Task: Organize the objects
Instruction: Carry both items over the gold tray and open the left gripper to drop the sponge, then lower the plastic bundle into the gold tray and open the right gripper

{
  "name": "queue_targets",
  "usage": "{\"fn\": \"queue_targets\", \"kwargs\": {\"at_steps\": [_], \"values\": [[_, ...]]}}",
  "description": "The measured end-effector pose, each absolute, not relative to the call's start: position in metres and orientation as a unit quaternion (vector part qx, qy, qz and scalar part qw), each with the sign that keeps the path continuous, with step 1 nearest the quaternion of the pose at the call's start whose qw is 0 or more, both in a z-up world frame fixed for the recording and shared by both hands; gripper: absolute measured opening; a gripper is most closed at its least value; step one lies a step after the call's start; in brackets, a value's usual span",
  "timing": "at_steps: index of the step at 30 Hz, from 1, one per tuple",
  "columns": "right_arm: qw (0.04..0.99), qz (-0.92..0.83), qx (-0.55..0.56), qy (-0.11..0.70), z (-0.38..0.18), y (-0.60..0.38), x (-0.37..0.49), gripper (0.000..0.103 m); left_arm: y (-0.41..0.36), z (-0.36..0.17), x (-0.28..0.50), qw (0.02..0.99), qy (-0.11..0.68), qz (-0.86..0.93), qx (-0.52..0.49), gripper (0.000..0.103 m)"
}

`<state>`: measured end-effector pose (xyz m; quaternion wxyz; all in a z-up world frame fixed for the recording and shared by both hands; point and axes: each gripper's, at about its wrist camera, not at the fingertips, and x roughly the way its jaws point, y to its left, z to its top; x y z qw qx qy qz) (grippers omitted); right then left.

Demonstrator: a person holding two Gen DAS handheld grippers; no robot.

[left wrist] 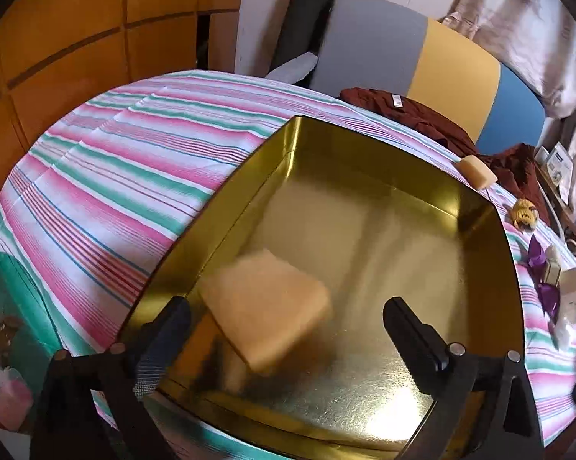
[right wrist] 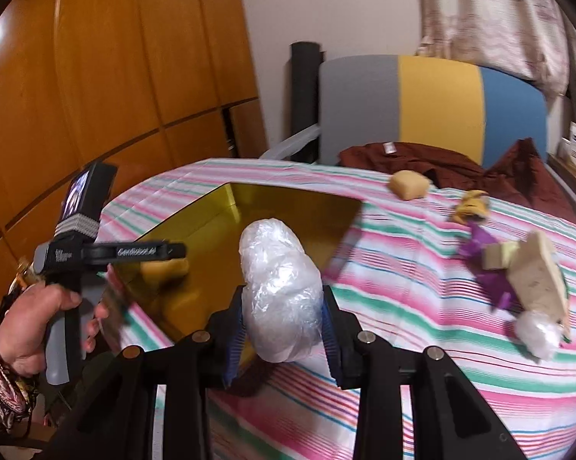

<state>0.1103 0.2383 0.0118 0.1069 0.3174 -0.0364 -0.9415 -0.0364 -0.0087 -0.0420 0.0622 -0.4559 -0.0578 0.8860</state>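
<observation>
A gold tin tray (left wrist: pixel 364 230) sits on the striped counter (left wrist: pixel 115 176). The left tongs (left wrist: pixel 288 320) hang spread wide over the tray's near edge, a blurred tan sponge (left wrist: pixel 266 314) between them inside. The right tongs (right wrist: pixel 284 322) clamp a crinkled plastic bundle (right wrist: pixel 280 291) at the tray's (right wrist: pixel 307 207) rim. Small objects (right wrist: pixel 517 268) cluster right, blurred and hard to identify.
</observation>
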Motion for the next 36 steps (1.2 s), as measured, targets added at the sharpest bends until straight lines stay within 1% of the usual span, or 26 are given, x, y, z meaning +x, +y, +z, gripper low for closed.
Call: {"fn": "queue_targets", "kwargs": {"at_steps": [8,10,16,24,29,30,31,32,36], "values": [[0.146,-0.926,0.348,-0.028,0.002,0.2,0.084,0.035,-0.048,-0.008,-0.032,0.023,-0.152,0.893,-0.424,0.103],[0.154,-0.918,0.364,-0.032,-0.004,0.19,0.075,0.035,-0.053,-0.002,-0.031,0.017,-0.163,0.894,-0.416,0.103],[0.166,-0.897,0.407,-0.036,-0.022,0.159,0.045,0.035,-0.058,0.008,-0.03,0.009,-0.164,0.897,-0.411,0.103],[0.161,-0.867,0.465,-0.076,-0.05,0.138,0.011,0.036,-0.062,0.009,-0.03,0.006,-0.175,0.894,-0.411,0.103],[0.166,-0.857,0.476,-0.104,-0.051,0.134,0.003,0.037,-0.062,0.006,-0.032,0.008,-0.179,0.891,-0.418,0.103],[0.168,-0.858,0.474,-0.101,-0.05,0.132,0.004,0.039,-0.061,0.005,-0.032,0.008,-0.178,0.891,-0.418,0.103],[0.169,-0.862,0.469,-0.097,-0.048,0.132,0.006,0.043,-0.06,0.005,-0.032,0.006,-0.176,0.891,-0.418,0.103],[0.168,-0.865,0.464,-0.091,-0.047,0.132,0.008,0.044,-0.06,0.005,-0.032,0.006,-0.175,0.892,-0.418,0.103],[0.163,-0.878,0.441,-0.096,-0.035,0.141,0.018,0.044,-0.057,0.005,-0.031,0.009,-0.172,0.892,-0.417,0.103]]}}
